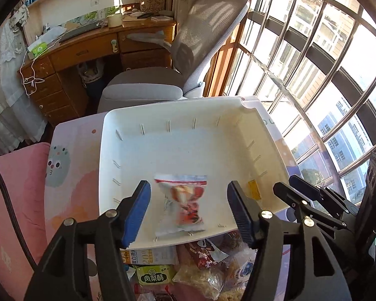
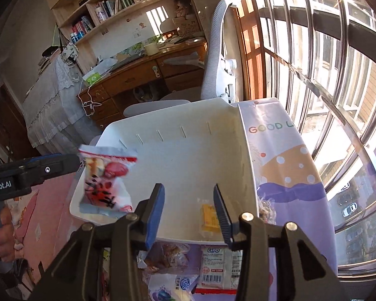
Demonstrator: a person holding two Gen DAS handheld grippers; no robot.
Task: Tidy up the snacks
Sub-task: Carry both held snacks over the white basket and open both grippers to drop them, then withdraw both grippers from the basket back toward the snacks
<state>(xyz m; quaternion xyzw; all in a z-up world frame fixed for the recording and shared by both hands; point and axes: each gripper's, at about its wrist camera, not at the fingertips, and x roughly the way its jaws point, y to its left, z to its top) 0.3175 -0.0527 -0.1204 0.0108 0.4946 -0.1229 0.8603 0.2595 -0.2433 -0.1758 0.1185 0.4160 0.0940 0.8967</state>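
One red-and-white snack packet [image 1: 181,204] sits between the spread, released jaws of the left gripper [image 1: 188,213], over one white bin [image 1: 107,150]. One yellow packet [image 2: 209,217] lies inside, under the open, empty right gripper [image 2: 189,215]. Several snacks [image 1: 188,273] lie piled before the bin.

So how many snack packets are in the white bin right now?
2. A red-and-white packet sits, or is just dropping, between the left gripper's open jaws, and a small yellow packet lies by the white bin's near right corner. None look hidden.
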